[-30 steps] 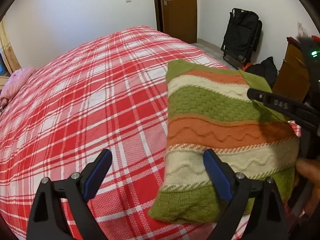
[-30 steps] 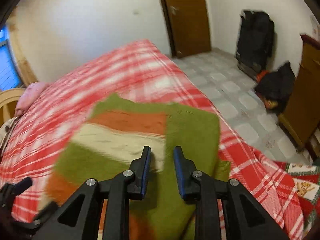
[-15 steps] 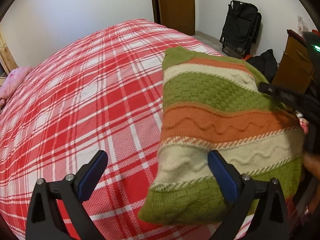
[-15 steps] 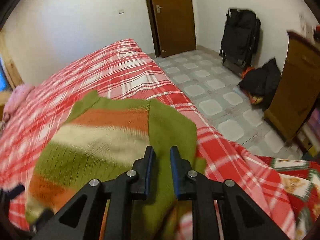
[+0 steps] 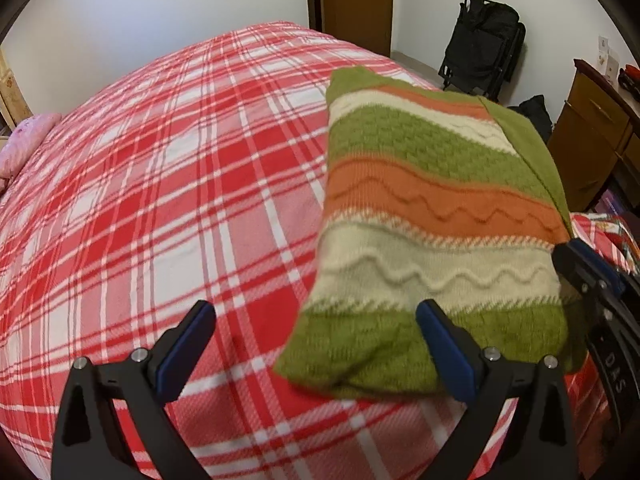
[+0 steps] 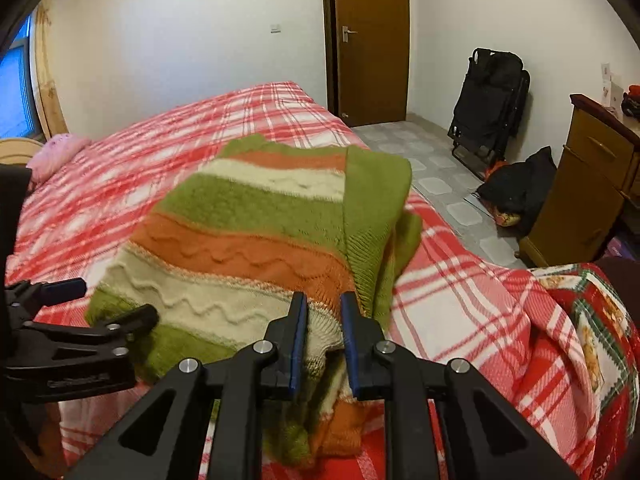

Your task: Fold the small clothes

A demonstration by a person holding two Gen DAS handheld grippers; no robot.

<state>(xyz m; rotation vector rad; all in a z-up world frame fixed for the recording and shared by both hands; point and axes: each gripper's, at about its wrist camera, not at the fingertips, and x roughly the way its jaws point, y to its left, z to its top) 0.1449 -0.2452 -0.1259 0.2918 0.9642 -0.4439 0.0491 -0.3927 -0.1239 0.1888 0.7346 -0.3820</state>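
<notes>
A folded knit sweater (image 5: 432, 208) with green, orange and cream stripes lies on the red plaid bed (image 5: 168, 184), near its right edge. My right gripper (image 6: 324, 300) is shut on the sweater's (image 6: 248, 224) near cream-and-orange edge, and fabric bunches between and below its jaws. The left wrist view catches this gripper (image 5: 576, 260) at the sweater's right side. My left gripper (image 5: 314, 312) is open, low over the bed. The sweater's near left corner lies between its fingers, untouched by the pads. The right wrist view shows the left gripper (image 6: 104, 300) beside that same corner.
A pink pillow (image 5: 24, 148) lies at the bed's far left. Right of the bed is tiled floor (image 6: 448, 184) with a black folded chair (image 6: 492, 100), a dark bag (image 6: 520, 188) and a wooden dresser (image 6: 588, 184). A red-and-green patterned cloth (image 6: 592, 320) lies at the bed's right edge. A brown door (image 6: 368, 40) is behind.
The right gripper has dragged the sweater's edge to the right and toward the bed's near edge, its jaws narrowing a little. The left gripper dipped slightly and stayed open.
</notes>
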